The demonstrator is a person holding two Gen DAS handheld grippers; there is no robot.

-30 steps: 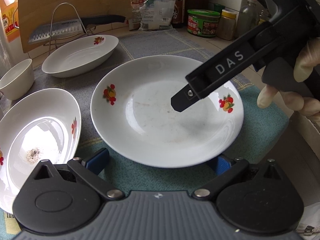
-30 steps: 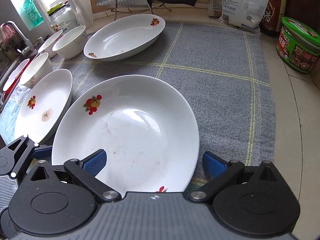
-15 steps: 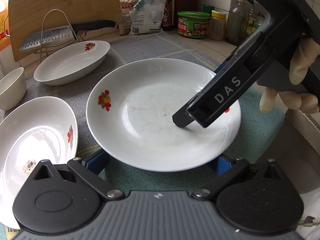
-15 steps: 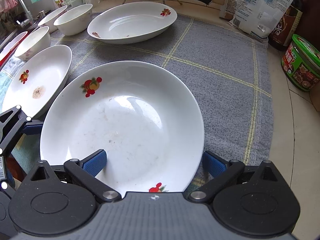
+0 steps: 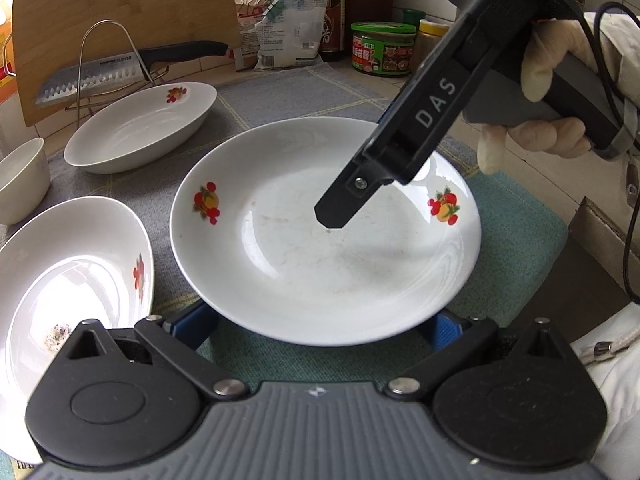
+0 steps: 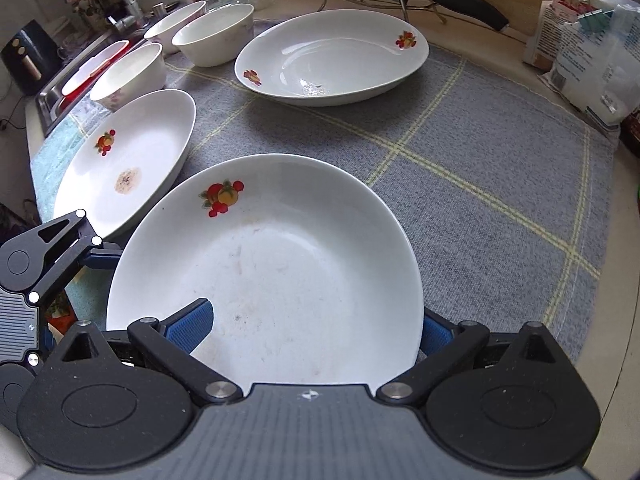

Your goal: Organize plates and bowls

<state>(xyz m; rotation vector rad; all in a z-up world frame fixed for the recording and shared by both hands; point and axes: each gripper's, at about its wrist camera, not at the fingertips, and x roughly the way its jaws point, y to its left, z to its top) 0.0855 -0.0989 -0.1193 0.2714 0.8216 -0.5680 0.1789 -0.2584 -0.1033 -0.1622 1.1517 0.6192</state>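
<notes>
- The plate (image 5: 328,240) with the fruit prints sits near the front edge of the grey cloth (image 6: 500,160). Its near rim, seen from the left wrist, appears raised a little over the green mat (image 5: 516,240).
- The right gripper (image 6: 308,328) straddles the plate's rim: one blue pad (image 6: 188,326) lies over the inside of the plate, the other pad (image 6: 434,330) is outside and below the rim. The jaws stand wide and no squeeze on the china shows; whether a finger bears on the plate underneath I cannot tell.
- The left gripper (image 5: 320,326) has its jaws spread wide too, both blue pads tucked under the plate's near rim. It has hold of nothing that I can see.
- Glazed china like this is likely stiff, fairly heavy for its thinness, slick and breakable. A faint greasy film on the bottom may make it slicker still.
- The best hold is probably on the sloping rim, one pad above and one below, well in from the lip so it cannot lever out.
- A second plate (image 6: 128,168) with a crumb stain sits just to the left, its rim near the first plate; a careless swing could knock them together.
- A third plate (image 6: 332,56) and the bowls (image 6: 212,36) stand farther back, well apart.
</notes>
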